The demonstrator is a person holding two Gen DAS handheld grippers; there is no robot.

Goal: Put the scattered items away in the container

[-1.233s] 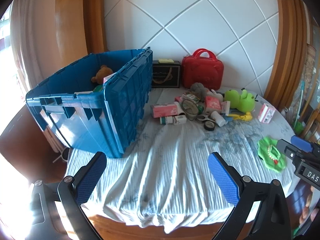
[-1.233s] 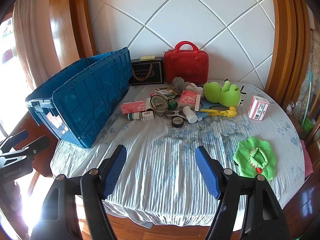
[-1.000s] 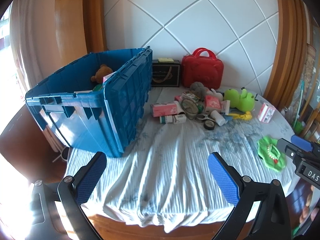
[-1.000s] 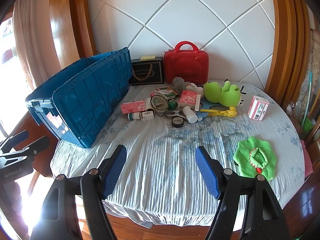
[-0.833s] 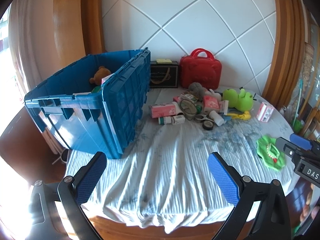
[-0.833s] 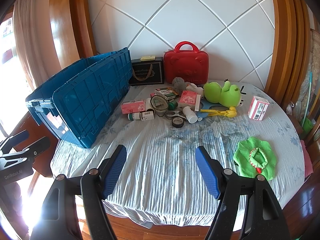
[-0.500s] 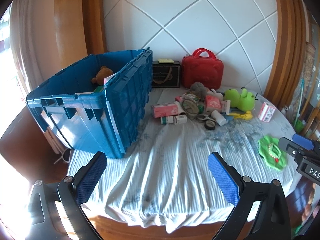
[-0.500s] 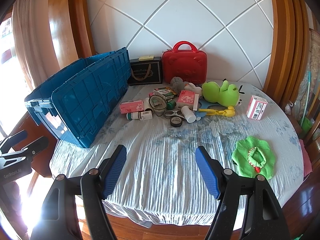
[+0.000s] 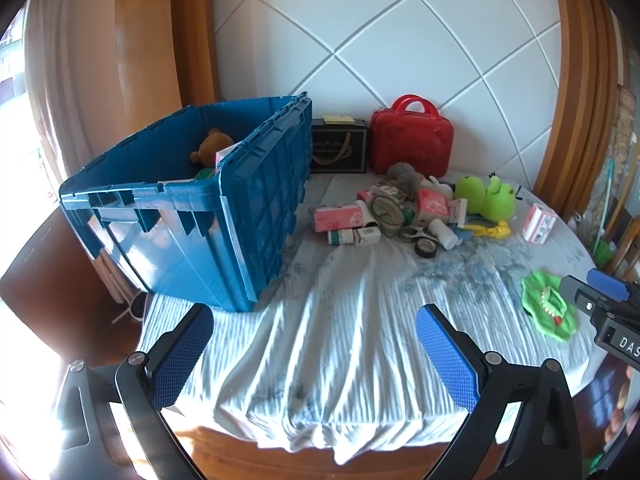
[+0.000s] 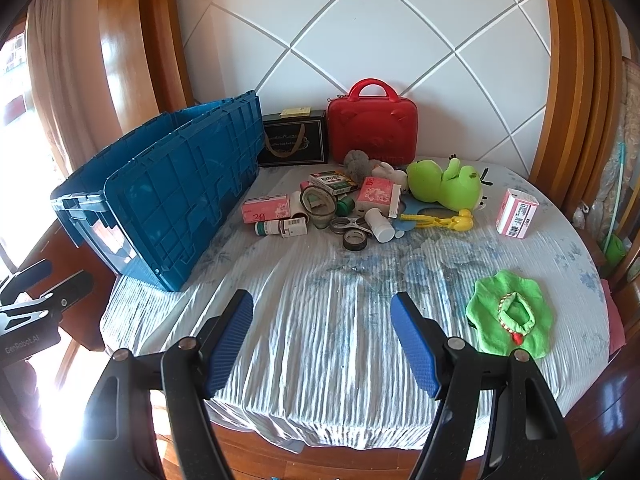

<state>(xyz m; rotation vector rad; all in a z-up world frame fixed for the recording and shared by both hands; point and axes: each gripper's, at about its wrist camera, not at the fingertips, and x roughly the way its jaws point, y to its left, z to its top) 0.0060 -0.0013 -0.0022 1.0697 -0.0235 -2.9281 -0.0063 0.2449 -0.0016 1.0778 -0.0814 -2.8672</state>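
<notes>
A blue plastic crate [image 9: 208, 220] [image 10: 176, 196] stands at the table's left, with a brown teddy bear [image 9: 210, 145] inside. A heap of scattered items lies mid-table: pink boxes [image 10: 266, 209], bottles [image 10: 280, 227], a tape roll [image 10: 355, 241], a green frog plush [image 10: 444, 180], a yellow clip toy [image 10: 440, 221]. A pink-white box [image 10: 516, 213] and a green cloth piece [image 10: 510, 314] lie to the right. My left gripper [image 9: 316, 352] and right gripper [image 10: 322, 340] are both open and empty, over the table's near edge, well short of the heap.
A red case [image 10: 372, 124] and a black box [image 10: 294, 142] stand against the white quilted wall at the back. The table has a wrinkled light blue cloth [image 10: 320, 320]. Wooden panels flank both sides.
Both views have shifted only slightly. Both grippers stay open and nothing on the table has moved.
</notes>
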